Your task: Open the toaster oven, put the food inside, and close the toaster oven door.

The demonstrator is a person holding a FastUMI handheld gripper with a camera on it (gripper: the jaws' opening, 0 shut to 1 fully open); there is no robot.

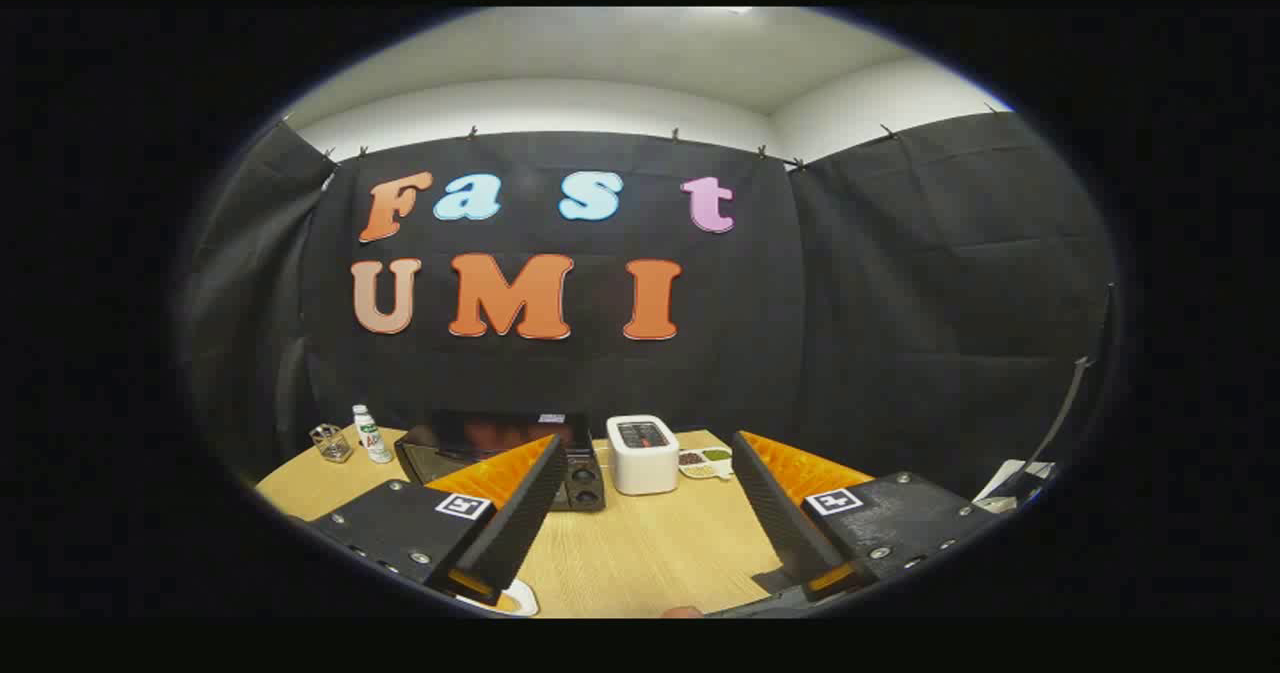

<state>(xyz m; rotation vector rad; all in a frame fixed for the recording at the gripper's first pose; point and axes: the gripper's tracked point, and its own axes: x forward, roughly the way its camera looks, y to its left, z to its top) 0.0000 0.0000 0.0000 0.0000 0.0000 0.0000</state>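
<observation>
1. The gripper (pixel 640 453) is held level above the table, pointing forward toward the booth's back wall.
2. Its 2 fingers (pixel 520 513) are spread wide apart, with nothing between them.
3. Neither finger touches anything.
4. Each finger's base block carries 1 square marker on its upper face.

A white toaster (pixel 642 453), small bottle (pixel 370 434), glass cup (pixel 330 442) and snack dish (pixel 706 462) stand on the wooden table (pixel 640 553).
</observation>
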